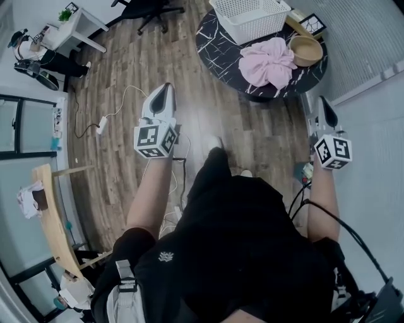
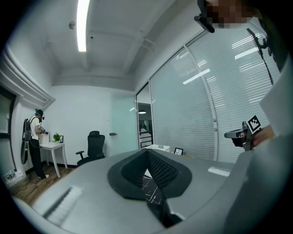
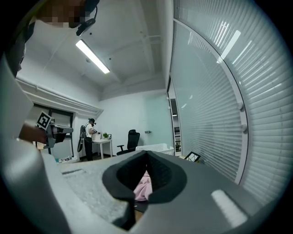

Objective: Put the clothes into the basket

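Note:
A pink heap of clothes [image 1: 268,62] lies on the round black marble table [image 1: 218,47] ahead of me. The white basket [image 1: 249,19] stands on the table's far side. Both grippers are held up in the air, short of the table and apart from the clothes. My left gripper [image 1: 165,89] is over the wooden floor, its jaws shut with nothing in them. My right gripper [image 1: 323,102] is near the table's right edge, also shut and holding nothing. In the right gripper view the pink clothes [image 3: 143,187] show behind my right gripper [image 3: 146,154], with the basket [image 3: 155,147] beyond.
A wooden bowl [image 1: 306,49] and a small picture frame [image 1: 312,24] sit on the table beside the clothes. Cables [image 1: 104,123] trail over the floor at the left. An office chair [image 1: 151,9], a white desk [image 1: 76,25] and a standing person [image 1: 38,60] are far off.

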Action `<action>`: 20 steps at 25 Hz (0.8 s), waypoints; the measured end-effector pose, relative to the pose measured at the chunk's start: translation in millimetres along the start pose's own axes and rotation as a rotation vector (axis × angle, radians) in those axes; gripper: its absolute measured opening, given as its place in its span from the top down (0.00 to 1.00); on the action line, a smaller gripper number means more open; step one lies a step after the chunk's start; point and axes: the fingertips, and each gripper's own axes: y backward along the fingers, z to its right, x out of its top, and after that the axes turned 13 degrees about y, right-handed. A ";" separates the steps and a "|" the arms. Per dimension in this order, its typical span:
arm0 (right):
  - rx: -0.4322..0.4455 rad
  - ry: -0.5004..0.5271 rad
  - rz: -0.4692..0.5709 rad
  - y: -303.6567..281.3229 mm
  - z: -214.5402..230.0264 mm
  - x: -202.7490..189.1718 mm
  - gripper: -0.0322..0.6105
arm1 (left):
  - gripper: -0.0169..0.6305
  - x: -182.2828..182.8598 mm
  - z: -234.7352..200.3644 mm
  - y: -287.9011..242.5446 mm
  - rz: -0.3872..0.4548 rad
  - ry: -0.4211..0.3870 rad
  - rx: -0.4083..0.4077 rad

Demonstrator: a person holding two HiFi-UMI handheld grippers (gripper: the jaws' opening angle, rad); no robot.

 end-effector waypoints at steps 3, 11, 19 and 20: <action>-0.004 0.007 -0.012 -15.6 4.1 1.1 0.95 | 0.96 0.1 -6.3 -22.9 -0.002 -0.001 -0.019; -0.063 0.011 -0.056 -76.9 10.5 -10.6 0.95 | 0.96 -7.8 -39.7 -120.9 -0.001 0.010 -0.103; -0.152 0.015 -0.124 -174.9 19.0 -9.9 0.95 | 0.96 0.1 -89.1 -238.9 -0.036 -0.017 -0.200; -0.166 0.014 -0.134 -187.4 19.7 -8.7 0.95 | 0.96 1.8 -95.9 -253.0 -0.045 -0.031 -0.216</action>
